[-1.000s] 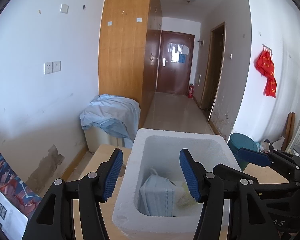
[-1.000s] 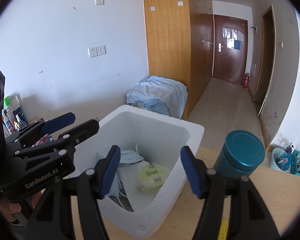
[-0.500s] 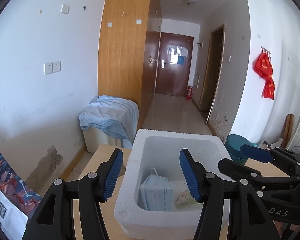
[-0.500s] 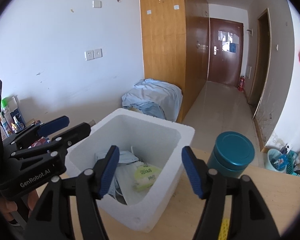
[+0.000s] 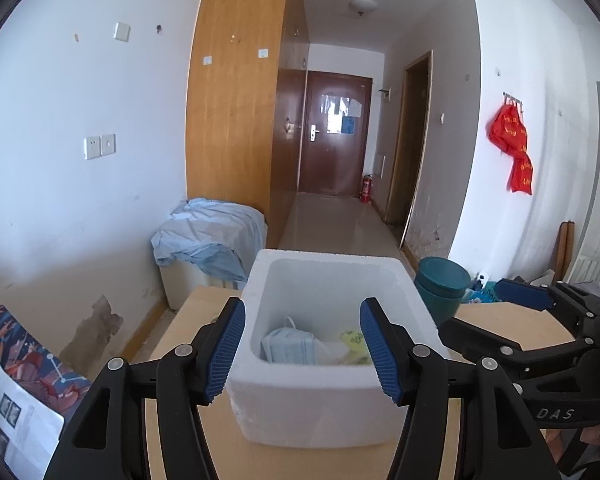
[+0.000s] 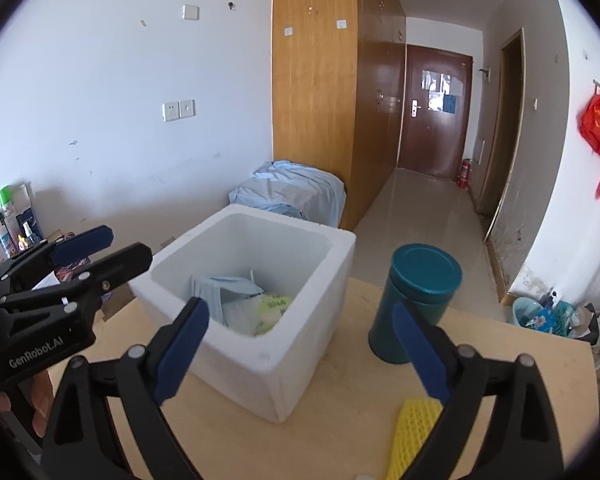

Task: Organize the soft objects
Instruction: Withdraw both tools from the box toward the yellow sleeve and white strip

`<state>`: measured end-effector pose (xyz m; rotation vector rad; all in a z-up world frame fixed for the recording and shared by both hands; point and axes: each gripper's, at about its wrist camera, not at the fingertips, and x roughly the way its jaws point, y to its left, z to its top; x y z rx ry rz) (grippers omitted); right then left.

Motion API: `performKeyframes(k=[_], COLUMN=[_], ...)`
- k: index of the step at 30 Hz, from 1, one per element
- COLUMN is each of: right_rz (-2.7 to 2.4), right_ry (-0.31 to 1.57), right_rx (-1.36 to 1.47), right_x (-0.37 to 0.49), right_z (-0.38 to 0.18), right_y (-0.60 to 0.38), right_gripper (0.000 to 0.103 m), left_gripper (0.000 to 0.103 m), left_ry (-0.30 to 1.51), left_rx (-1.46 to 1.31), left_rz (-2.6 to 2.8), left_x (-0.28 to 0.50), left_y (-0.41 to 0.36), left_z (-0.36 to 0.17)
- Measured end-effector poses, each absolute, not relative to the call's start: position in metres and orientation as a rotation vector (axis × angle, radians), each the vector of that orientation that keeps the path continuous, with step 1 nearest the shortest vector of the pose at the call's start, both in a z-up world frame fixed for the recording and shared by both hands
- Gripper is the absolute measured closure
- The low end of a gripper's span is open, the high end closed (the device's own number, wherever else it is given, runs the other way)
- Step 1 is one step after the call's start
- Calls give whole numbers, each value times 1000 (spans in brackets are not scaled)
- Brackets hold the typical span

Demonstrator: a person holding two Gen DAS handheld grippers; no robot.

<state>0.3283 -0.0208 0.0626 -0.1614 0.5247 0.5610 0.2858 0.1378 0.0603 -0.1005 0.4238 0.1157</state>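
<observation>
Soft objects left to sort: between my right gripper's (image 6: pixel 300 352) empty, widening jaws lies only the yellow foam net (image 6: pixel 410 436) on the bench (image 6: pixel 520 364). My left gripper (image 5: pixel 302 350), also empty and opening, faces the foam box (image 5: pixel 320 408), where masks (image 5: pixel 292 346) and a pouch (image 5: pixel 350 340) already sit.

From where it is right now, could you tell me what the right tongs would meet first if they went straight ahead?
Probably the near corner of the white foam box, which sits centred between the opening, empty right tongs. The teal canister stands just right of that line; depth is uncertain.
</observation>
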Motion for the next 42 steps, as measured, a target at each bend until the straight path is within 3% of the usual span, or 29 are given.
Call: performKeyframes(k=[5, 9, 14, 42], right_rz=[546, 539, 522, 360], right_ry=[518, 518, 509, 526], right_rx=[-140, -125, -89, -13], right_x=[311, 297, 279, 183], right_z=[63, 61, 59, 27], right_y=[-37, -47, -66, -174], right_gripper=[6, 6, 6, 6], left_gripper=[33, 20, 16, 15], left_ry=[419, 412, 418, 470], left_rx=[-94, -83, -52, -24], left_rz=[106, 99, 87, -91], left_x=[266, 246, 225, 134], left_y=[130, 121, 101, -1], left_z=[62, 60, 55, 9])
